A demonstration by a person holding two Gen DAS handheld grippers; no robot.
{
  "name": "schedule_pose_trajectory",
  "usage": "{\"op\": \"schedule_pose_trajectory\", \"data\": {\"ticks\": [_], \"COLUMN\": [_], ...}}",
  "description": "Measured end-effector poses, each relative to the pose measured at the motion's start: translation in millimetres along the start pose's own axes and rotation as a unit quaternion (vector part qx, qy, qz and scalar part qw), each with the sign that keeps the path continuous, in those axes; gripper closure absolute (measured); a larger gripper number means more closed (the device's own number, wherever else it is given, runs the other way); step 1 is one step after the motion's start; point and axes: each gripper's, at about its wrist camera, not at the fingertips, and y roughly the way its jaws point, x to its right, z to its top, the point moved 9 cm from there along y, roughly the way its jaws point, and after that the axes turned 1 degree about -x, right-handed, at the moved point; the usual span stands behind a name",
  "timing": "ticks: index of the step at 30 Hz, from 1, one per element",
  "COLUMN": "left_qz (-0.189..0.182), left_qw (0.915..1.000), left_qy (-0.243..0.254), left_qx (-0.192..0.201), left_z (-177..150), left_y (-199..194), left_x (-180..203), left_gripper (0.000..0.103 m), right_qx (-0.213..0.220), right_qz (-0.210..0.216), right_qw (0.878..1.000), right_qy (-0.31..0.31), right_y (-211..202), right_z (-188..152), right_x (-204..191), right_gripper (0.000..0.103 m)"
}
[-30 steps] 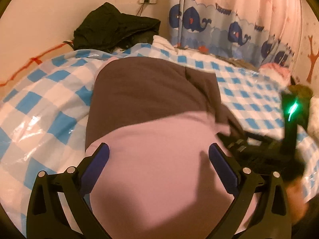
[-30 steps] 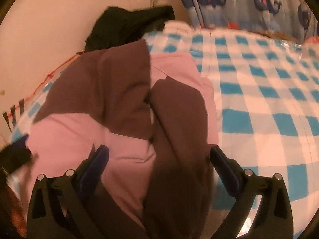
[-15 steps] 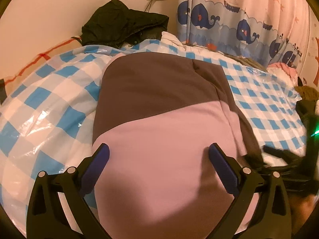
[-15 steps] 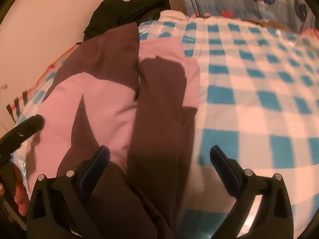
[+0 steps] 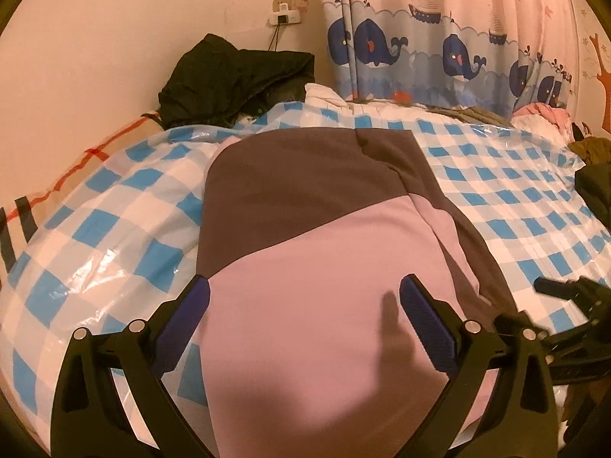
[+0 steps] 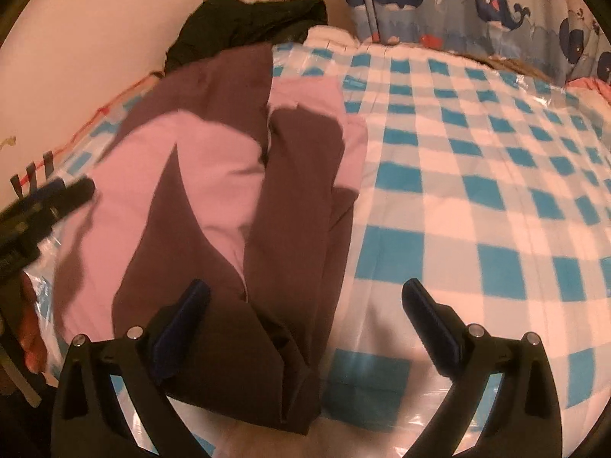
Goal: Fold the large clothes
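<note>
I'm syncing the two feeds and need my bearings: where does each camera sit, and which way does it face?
Left wrist: on the left gripper, looking along its open fingers at the pink-and-brown garment; the right gripper shows at right.
Right wrist: on the right gripper, over the garment's brown edge; the left gripper shows at left.
Shared: garment, checkered cover, black jacket, whale curtain.

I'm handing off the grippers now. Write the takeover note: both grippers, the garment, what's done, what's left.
Left gripper: open, empty, above the pink panel of the garment.
Right gripper: open, empty, above the garment's near right edge.
Garment: pink and brown, lying lengthwise on the checked cover, sleeves already folded in over the body.
Done: side folds.
Left: probably fold it end to end and smooth it.
Black jacket lies by the wall, untouched.
</note>
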Motion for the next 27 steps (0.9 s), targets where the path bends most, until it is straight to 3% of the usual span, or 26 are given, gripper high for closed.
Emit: {"op": "schedule_pose_trajectory", "data": {"ticks": [6,9,11,13,14,16,22,27], "left_qz": [0.001,0.004,0.003,0.002,0.003,0.005,0.004,-0.004], "left_qw": [0.9999,0.9999,0.9999,0.9998,0.9997,0.9996,0.9996,0.9999], "left_qy": [-0.008,-0.010,-0.009,-0.009,-0.008,-0.006,-0.001,-0.006], "left_qx": [0.011,0.011,0.011,0.019,0.023,0.028,0.028,0.007], "left_z": [4,3,5,7,9,10,11,10], "left_y": [-5,-7,-8,-12,-14,-17,-19,-16], "left_x": [-4,-6,-6,-4,-4,-2,-1,0], "left_gripper": [0.008,0.008,0.008,0.008,0.008,0.008,0.008,0.008], "right_qx": [-0.005,0.084,0.106,0.061,0.011,-0.010,0.005,0.076], "right_qz": [0.014,0.021,0.017,-0.001,0.006,0.038,0.054,0.023], "right_qw": [1.000,0.996,0.994,0.997,0.999,0.999,0.998,0.997], "right_qy": [0.013,0.009,-0.012,-0.038,-0.041,0.002,0.020,-0.011], "right_y": [3,-36,-43,-19,7,24,2,-53], "right_z": [-7,12,15,6,-8,-16,-7,13], "right_x": [2,-4,-12,-18,-19,-11,-2,-13], "right_gripper": [0.007,0.007,0.007,0.007,0.007,0.007,0.007,0.007]}}
